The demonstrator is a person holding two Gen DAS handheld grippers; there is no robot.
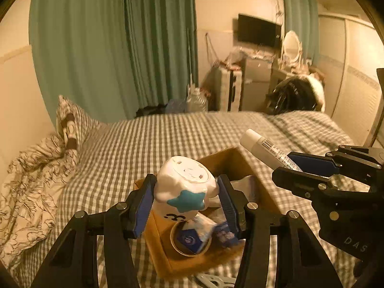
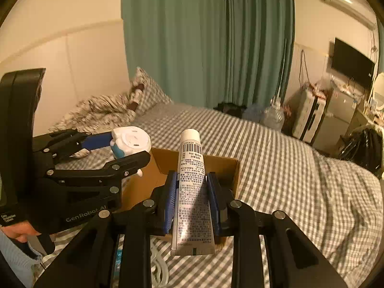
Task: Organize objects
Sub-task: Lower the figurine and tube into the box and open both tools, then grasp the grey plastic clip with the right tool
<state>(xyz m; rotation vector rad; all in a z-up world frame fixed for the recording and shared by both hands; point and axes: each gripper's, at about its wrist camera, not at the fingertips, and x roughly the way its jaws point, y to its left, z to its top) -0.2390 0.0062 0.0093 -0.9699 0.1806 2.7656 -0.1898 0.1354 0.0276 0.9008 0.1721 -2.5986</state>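
Note:
My left gripper (image 1: 184, 202) is shut on a white toy figure (image 1: 183, 187) with a blue star, held above an open cardboard box (image 1: 249, 163) on the bed. The box holds a roll of tape (image 1: 190, 242) and small packets (image 1: 224, 234). My right gripper (image 2: 192, 196) is shut on a white tube (image 2: 192, 187) with a barcode, cap pointing forward, just above the box's (image 2: 223, 165) near edge. In the left wrist view the right gripper (image 1: 295, 168) and tube (image 1: 264, 147) hover at the box's right side. The left gripper (image 2: 129, 151) with the toy (image 2: 130, 144) shows left in the right wrist view.
The box sits on a grey checked bed cover (image 1: 168, 134). A pillow (image 1: 72, 122) and crumpled duvet (image 1: 31, 180) lie at the bed's left. Green curtains (image 1: 115, 48), a suitcase (image 1: 228, 88), a black bag (image 1: 292, 98) and a wall TV (image 1: 259, 30) stand beyond the bed.

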